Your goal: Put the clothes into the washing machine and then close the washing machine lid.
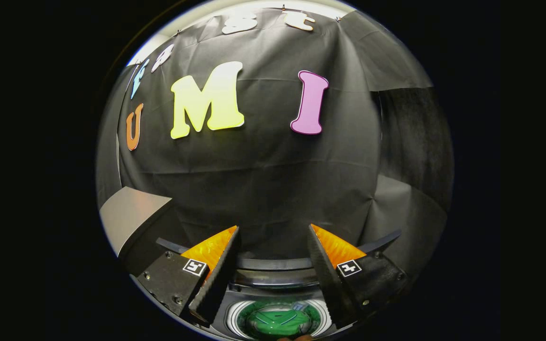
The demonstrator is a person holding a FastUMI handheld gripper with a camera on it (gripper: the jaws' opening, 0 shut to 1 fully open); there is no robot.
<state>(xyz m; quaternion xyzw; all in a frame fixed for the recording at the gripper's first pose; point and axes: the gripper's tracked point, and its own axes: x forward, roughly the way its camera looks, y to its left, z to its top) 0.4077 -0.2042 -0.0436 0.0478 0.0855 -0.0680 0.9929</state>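
My gripper [273,229] is open, its two orange-and-black fingers [213,248] spread wide with nothing between them. It hangs above the washing machine [273,265], whose dark rim curves just below the fingers. Down between the finger bases I see the round white drum opening [235,319]. Inside it lies a green garment [277,322] with a paler patch. The fingertips point at the black cloth wall beyond the machine. I cannot make out the lid for certain.
A grey flat panel [131,218] slants up to the left of the machine, close to the left finger. Black cloth wall [273,180] stands right behind the machine, and a darker fold hangs at the right.
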